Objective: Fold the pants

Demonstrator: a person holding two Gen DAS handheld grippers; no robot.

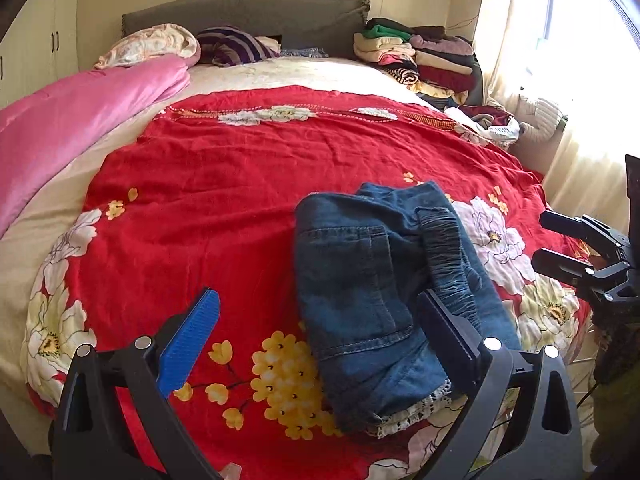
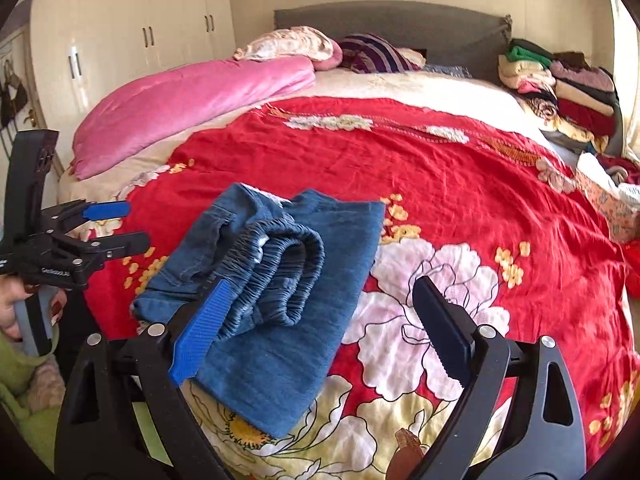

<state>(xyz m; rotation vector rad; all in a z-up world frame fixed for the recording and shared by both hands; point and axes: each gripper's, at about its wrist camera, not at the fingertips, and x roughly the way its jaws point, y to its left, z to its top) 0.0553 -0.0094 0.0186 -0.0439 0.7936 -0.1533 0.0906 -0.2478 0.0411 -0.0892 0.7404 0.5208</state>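
- The right gripper (image 2: 320,332) stood released, its jaws spread wide with nothing pinched; its blue pad (image 2: 200,336) lay just beside the elastic waistband (image 2: 280,272), over the denim.
- The left gripper (image 1: 316,344) was likewise released. In its own view the jaws were wide apart, the dark finger (image 1: 448,328) close against the right edge of the bundle and the other finger off to the left over bare cloth.
- The pants (image 2: 276,280), blue denim, lay on the red floral bedspread (image 2: 460,184) near the foot of the bed, already folded into a compact bundle, with the waistband bunched on top and a lace-trimmed hem (image 1: 412,412) showing at the near end.
- By my judgement the fold was nearly finished; what remained seemed to be tidying the bundle.
- To do that well, each claw ought to close on a full thickness of layers at the near edge, not on the top ply alone, since the waistband would likely slide or spring open.
- Both should move together and low, keeping the edges square.
- Further off, a pink quilt (image 2: 192,104) and a stack of folded clothes (image 2: 560,92) lay well clear.
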